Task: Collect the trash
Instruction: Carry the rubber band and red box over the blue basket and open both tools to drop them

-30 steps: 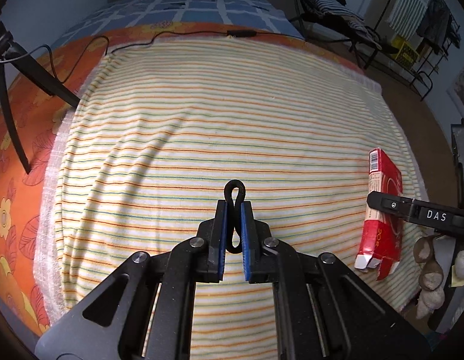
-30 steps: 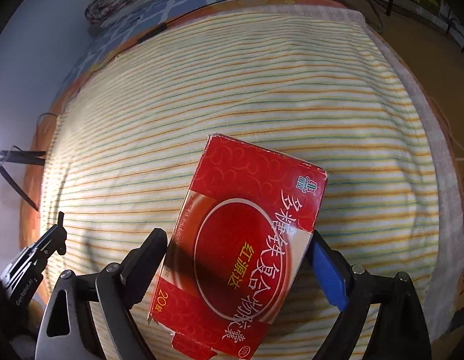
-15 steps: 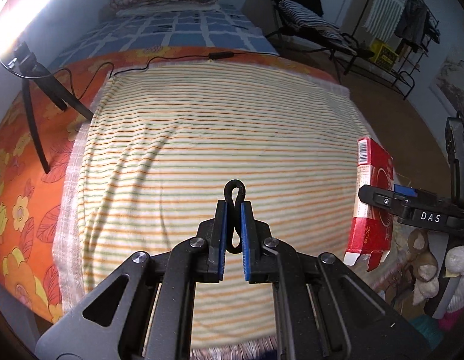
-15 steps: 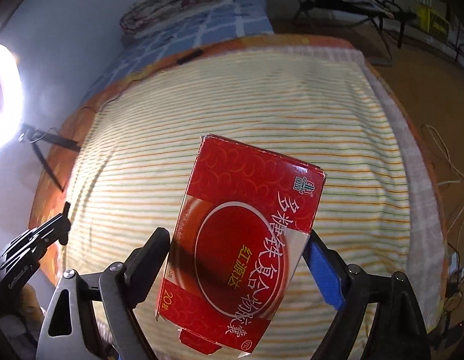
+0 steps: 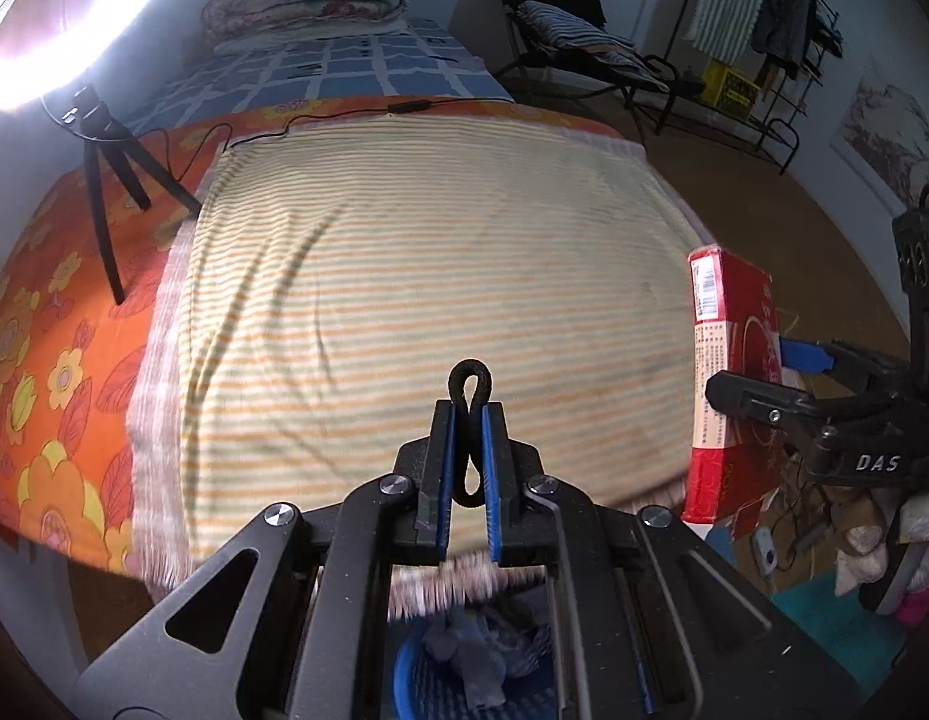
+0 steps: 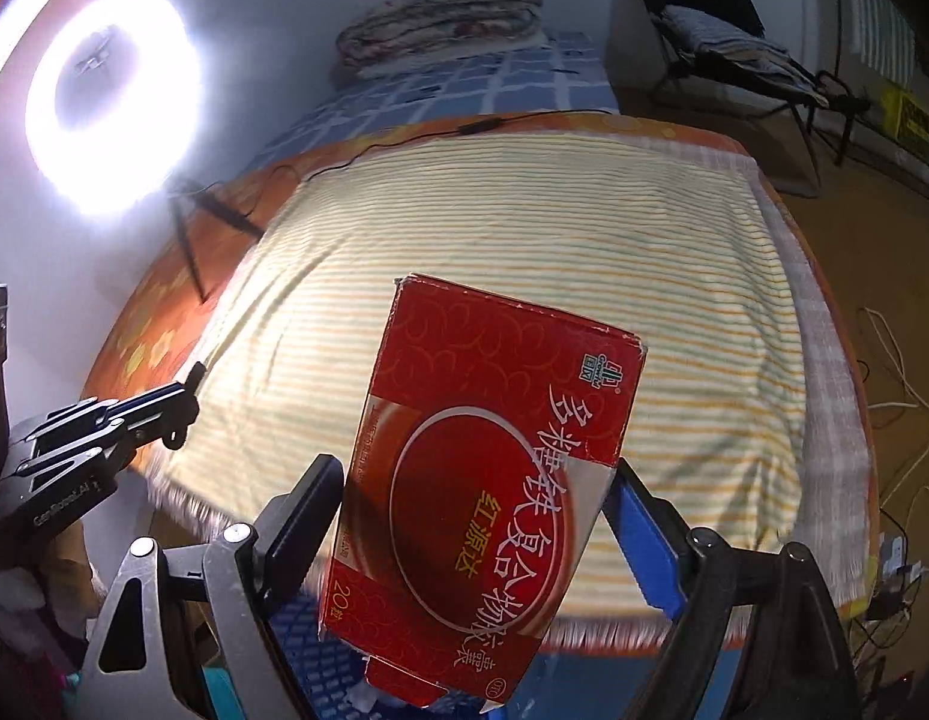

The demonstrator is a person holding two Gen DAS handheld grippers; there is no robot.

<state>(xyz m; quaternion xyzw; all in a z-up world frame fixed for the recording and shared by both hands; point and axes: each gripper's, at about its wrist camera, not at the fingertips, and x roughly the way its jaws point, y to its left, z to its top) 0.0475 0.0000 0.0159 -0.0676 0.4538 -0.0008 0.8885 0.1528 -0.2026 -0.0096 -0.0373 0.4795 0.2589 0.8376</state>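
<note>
My left gripper (image 5: 467,411) is shut on a thin black elastic loop (image 5: 469,381) that pokes out above its blue pads. It hangs over the near edge of the striped bed sheet (image 5: 440,276). My right gripper (image 6: 473,471) is shut on a red cardboard box (image 6: 488,480) with white and yellow print, gripped by its two long sides. The box's bottom flap hangs loose. In the left wrist view the red box (image 5: 731,384) and right gripper (image 5: 751,371) are at the right. The left gripper (image 6: 182,396) shows at the left of the right wrist view.
A blue mesh basket (image 5: 416,678) with crumpled trash sits on the floor below both grippers, also seen as the basket (image 6: 320,642). A black tripod (image 5: 104,180) and cable lie on the orange flowered cover. A ring light (image 6: 104,96) glares at the left. A chair (image 5: 572,42) stands beyond.
Both grippers have pulled back and up from the bed with their loads still held. The bed's near edge and the blue basket have come into view beneath them.
</note>
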